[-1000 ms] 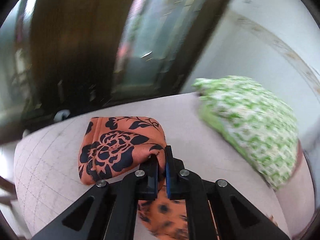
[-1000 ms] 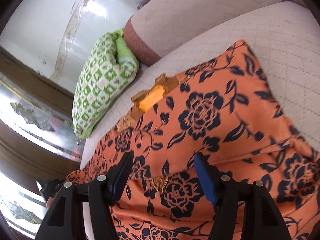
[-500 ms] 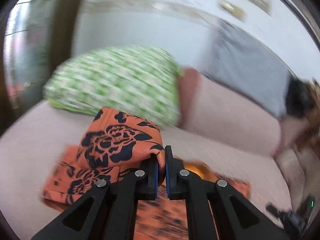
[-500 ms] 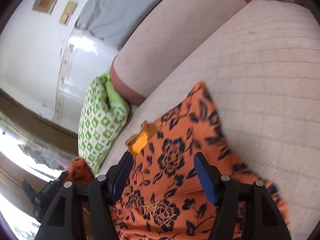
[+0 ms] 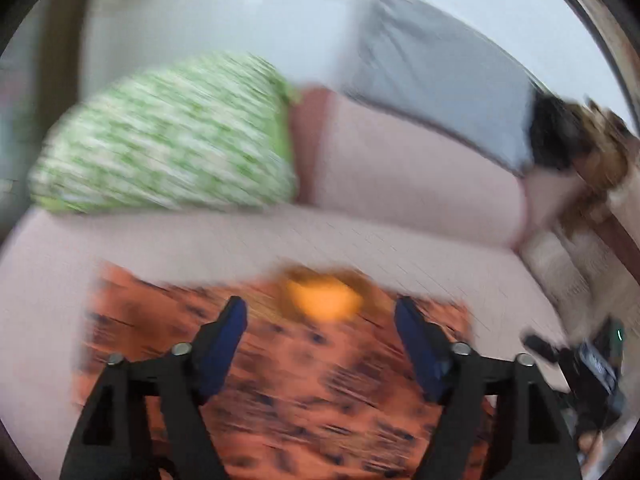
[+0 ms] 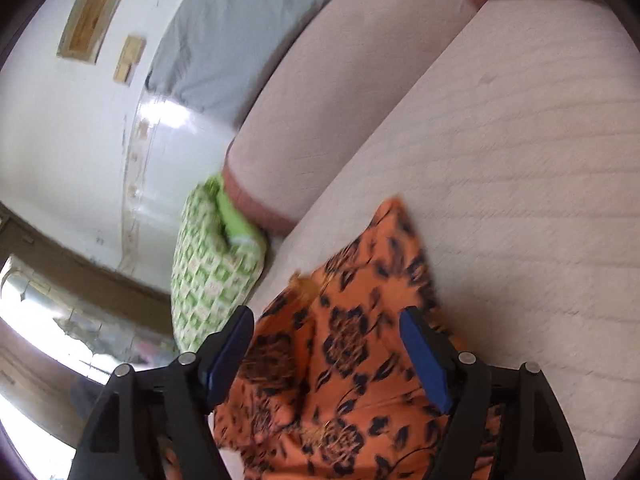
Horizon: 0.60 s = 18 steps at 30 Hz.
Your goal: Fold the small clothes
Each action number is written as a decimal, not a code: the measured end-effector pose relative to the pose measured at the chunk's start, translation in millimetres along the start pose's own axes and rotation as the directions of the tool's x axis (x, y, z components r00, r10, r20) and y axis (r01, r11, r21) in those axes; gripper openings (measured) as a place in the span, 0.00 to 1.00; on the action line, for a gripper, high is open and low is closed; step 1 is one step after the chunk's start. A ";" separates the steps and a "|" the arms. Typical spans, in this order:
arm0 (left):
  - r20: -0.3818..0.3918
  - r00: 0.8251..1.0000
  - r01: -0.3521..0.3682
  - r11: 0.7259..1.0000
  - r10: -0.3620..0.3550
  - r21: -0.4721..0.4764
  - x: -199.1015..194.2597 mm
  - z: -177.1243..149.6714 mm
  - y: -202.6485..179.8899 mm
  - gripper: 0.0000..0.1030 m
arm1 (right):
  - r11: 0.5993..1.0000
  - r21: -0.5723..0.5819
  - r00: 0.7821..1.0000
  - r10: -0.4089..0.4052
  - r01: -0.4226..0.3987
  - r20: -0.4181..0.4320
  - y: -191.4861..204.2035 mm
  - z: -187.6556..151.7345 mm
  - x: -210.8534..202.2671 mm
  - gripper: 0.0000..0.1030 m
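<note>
Now the green patterned pillow (image 5: 168,140) leans at the left against the sofa's pink back cushion (image 5: 408,172). Beside it, the orange floral garment (image 5: 304,392) lies spread on the sofa seat (image 5: 240,236), its neckline pointing toward the backrest. The left claw (image 5: 320,320) has just been opening and stands spread above the cloth, pinching nothing. The right claw (image 6: 326,330) has also just widened, its blue pads clear of the garment (image 6: 344,364) lying beneath them.
</note>
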<state>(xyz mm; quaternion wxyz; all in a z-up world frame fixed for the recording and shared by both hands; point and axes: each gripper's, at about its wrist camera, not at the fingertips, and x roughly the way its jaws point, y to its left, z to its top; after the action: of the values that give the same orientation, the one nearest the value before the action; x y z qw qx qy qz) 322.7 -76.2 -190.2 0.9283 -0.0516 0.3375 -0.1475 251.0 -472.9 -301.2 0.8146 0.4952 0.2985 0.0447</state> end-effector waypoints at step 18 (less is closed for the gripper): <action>-0.308 0.866 -0.438 0.894 0.393 -0.091 48.1 -46.6 175.2 0.76 | 0.961 -0.191 0.950 -0.236 0.198 -0.203 26.5 -44.7 126.9 0.61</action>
<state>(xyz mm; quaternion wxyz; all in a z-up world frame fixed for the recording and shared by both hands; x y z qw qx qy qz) 369.7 75.8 -289.5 0.8734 -0.0293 0.4799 0.0776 337.0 -377.8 -350.0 0.8145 0.3805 0.4365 0.0351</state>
